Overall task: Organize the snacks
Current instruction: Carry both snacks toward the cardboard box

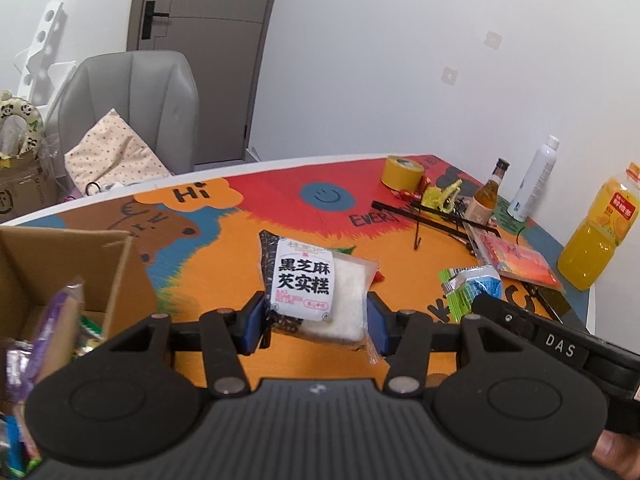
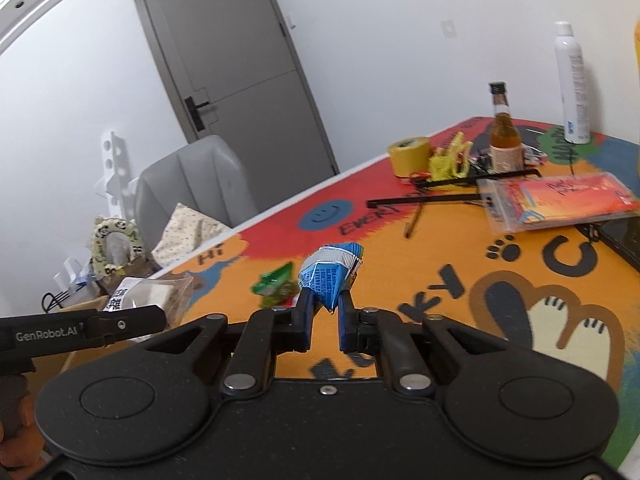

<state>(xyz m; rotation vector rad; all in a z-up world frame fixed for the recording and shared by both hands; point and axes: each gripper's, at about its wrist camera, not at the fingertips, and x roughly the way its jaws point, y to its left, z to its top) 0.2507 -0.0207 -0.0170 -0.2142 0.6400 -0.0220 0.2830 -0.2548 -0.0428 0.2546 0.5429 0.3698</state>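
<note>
My left gripper (image 1: 316, 322) is shut on a white rice-cake packet (image 1: 316, 288) with black Chinese lettering, held above the table. A cardboard box (image 1: 60, 272) with several snack packets inside stands just to its left. My right gripper (image 2: 326, 310) is shut on a blue snack packet (image 2: 330, 276), lifted off the table. A green snack packet (image 2: 276, 284) lies on the table just left of it. In the left wrist view the blue packet (image 1: 478, 284) and green packet (image 1: 454, 292) show at the right, by the right gripper's arm.
The colourful table (image 1: 320, 208) holds a yellow tape roll (image 1: 402, 172), a brown glass bottle (image 1: 486, 196), a white spray can (image 1: 534, 180), an orange juice bottle (image 1: 600, 228), a red booklet in plastic (image 2: 556, 200) and black rods (image 2: 440, 196). A grey chair (image 1: 132, 108) stands behind.
</note>
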